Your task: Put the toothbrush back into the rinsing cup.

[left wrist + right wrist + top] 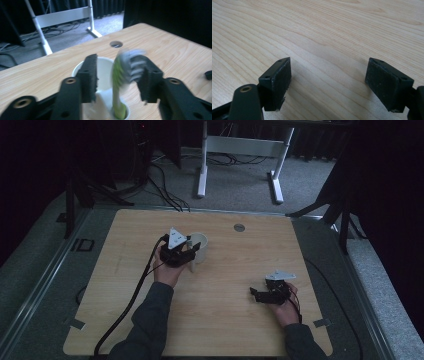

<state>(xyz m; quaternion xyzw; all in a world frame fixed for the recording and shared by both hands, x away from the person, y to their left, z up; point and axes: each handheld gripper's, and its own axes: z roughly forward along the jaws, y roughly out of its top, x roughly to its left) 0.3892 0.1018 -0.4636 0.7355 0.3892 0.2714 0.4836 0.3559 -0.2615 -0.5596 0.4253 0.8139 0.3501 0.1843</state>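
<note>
A white cup (pixel 201 246) stands near the middle of the wooden table (pixel 225 320). My left gripper (pixel 190 254) hangs right at it, held from the near side. In the left gripper view a green toothbrush (pixel 117 82) with a blurred grey and white head stands upright in a narrow white socket (pixel 125 115) in front of the cup (pixel 103 72). It is between the wide-apart pads of the left gripper (pixel 120 63): the head is beside the right pad and well clear of the left one. My right gripper (pixel 256 294) rests low at the near right, open (pixel 328 76) over bare wood.
A round cable hole (pixel 239 227) sits in the table's far side. Beyond the table a white desk frame (pixel 240 145) stands on grey carpet with loose cables (pixel 165 190). A metal rail (pixel 45 285) runs along the table's left edge.
</note>
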